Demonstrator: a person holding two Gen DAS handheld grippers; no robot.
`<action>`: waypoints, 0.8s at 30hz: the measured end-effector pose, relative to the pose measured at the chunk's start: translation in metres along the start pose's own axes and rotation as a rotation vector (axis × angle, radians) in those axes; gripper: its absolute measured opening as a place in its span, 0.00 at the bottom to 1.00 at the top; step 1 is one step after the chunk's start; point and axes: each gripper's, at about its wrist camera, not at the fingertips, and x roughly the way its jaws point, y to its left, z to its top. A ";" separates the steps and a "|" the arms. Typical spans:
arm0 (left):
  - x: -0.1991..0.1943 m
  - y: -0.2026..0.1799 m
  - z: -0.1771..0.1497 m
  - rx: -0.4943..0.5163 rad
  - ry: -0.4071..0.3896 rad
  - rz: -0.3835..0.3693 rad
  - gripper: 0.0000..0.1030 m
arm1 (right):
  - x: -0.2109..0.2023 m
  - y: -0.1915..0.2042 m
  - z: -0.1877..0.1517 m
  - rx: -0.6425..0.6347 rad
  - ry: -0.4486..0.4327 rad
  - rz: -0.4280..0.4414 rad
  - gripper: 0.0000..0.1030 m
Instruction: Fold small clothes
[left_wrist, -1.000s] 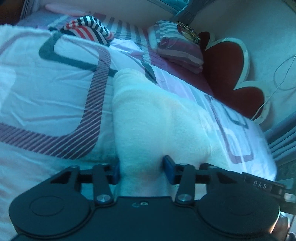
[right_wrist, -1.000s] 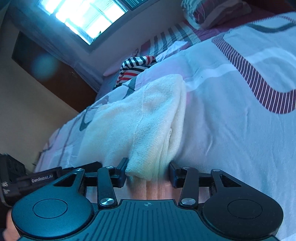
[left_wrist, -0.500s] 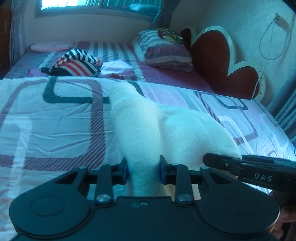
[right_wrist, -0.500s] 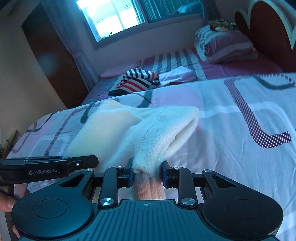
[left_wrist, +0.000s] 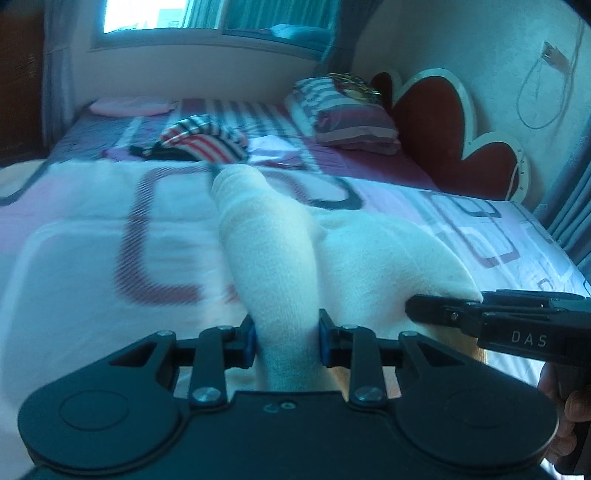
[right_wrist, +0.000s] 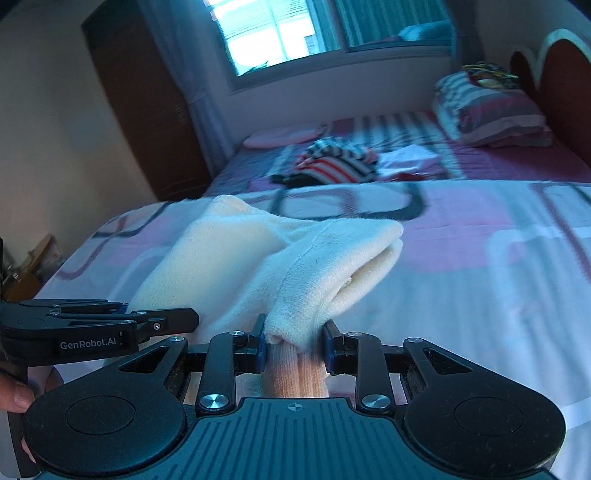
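Observation:
A cream knitted garment (left_wrist: 369, 258) lies across a patterned bedspread (left_wrist: 92, 240), and it also shows in the right wrist view (right_wrist: 240, 258). My left gripper (left_wrist: 284, 339) is shut on its near left edge, with a bunched fold running forward between the fingers. My right gripper (right_wrist: 295, 343) is shut on the near right edge, where the folded layers stick out past the fingers. Each gripper shows in the other's view: the right one at the right in the left wrist view (left_wrist: 417, 308), the left one at the left in the right wrist view (right_wrist: 192, 319).
A striped red, white and black garment (left_wrist: 203, 142) and small white folded pieces (right_wrist: 410, 162) lie farther up the bed. Striped pillows (left_wrist: 351, 122) lean by the red heart-shaped headboard (left_wrist: 454, 136). A dark wardrobe (right_wrist: 140, 103) stands at the left and a window (right_wrist: 277, 29) is behind.
Both grippers have tilted up and lifted the garment's near edge, so the room and window came into view. The jaws closed tighter on the cloth than a second ago.

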 end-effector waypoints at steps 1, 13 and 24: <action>-0.005 0.010 -0.005 -0.010 0.003 0.005 0.28 | 0.005 0.010 -0.003 -0.003 0.008 0.013 0.27; -0.004 0.097 -0.046 -0.168 0.031 0.093 0.77 | 0.075 0.027 -0.058 0.121 0.103 0.045 0.40; -0.015 0.102 -0.042 -0.124 -0.038 0.054 0.47 | 0.055 0.020 -0.061 0.123 0.075 0.000 0.48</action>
